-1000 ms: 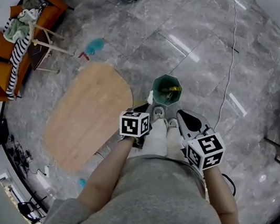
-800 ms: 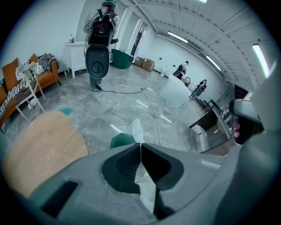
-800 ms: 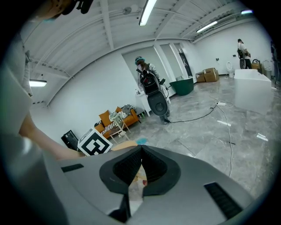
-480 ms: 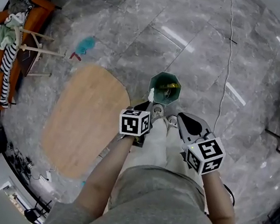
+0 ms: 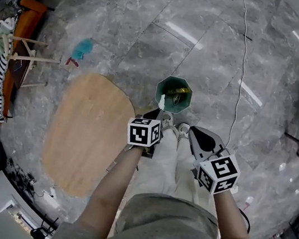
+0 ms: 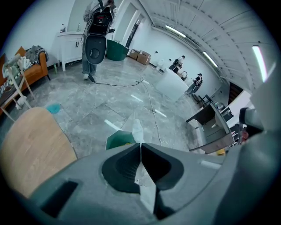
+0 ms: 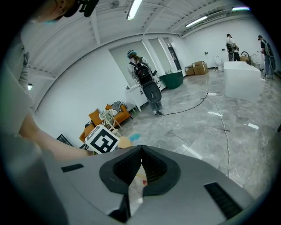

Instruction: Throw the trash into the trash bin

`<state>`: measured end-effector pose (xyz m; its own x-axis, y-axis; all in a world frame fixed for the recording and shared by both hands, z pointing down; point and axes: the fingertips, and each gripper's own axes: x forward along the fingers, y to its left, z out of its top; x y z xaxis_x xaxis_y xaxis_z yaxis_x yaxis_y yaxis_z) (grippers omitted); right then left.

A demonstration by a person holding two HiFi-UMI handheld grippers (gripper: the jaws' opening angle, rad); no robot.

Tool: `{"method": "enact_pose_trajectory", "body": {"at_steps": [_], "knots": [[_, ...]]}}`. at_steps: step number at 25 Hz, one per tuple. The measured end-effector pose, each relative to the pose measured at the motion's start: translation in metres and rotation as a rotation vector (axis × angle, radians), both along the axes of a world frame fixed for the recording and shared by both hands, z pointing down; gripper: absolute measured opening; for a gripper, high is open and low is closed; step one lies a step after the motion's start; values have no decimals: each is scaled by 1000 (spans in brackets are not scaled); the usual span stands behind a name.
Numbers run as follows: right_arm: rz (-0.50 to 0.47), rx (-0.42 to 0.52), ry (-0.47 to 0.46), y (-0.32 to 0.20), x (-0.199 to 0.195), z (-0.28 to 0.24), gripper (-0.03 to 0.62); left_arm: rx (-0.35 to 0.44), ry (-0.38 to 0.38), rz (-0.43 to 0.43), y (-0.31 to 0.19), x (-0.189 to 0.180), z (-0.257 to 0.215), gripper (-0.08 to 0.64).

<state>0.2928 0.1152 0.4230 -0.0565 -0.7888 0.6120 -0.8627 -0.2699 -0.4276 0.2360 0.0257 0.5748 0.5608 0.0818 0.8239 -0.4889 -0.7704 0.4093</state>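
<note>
The left tongs (image 6: pixel 140 145) are clenched on a white scrap (image 6: pixel 137 128). The green bin (image 5: pixel 166 85) stands just beyond it, at twelve o'clock from the feet. The right tongs (image 7: pixel 141 148) are closed at the tips; whether they nip anything I can't tell. Both gripper views catch a person (image 7: pixel 142 74) across the hall, whom the head view misses. A wooden table (image 5: pixel 85 128) sits at nine o'clock on the grey stone floor (image 5: pixel 217 53).

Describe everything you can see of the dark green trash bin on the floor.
The dark green trash bin is an open-topped container with a many-sided rim, plastic by its look. It stands upright on the grey marble-look tiled floor, just ahead of the person's shoes and to the right of the oval light-wood table. Yellowish trash lies inside. The white paper scrap pinched in the left gripper overlaps its near rim in the head view; whether it touches cannot be told.
</note>
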Motion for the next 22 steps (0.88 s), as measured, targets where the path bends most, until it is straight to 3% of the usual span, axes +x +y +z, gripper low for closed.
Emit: {"method": "enact_pose_trajectory", "body": {"at_steps": [22], "knots": [[63,-54,-63,-7,0,98,8,-43,-18,30,-13,8,107,21]]}}
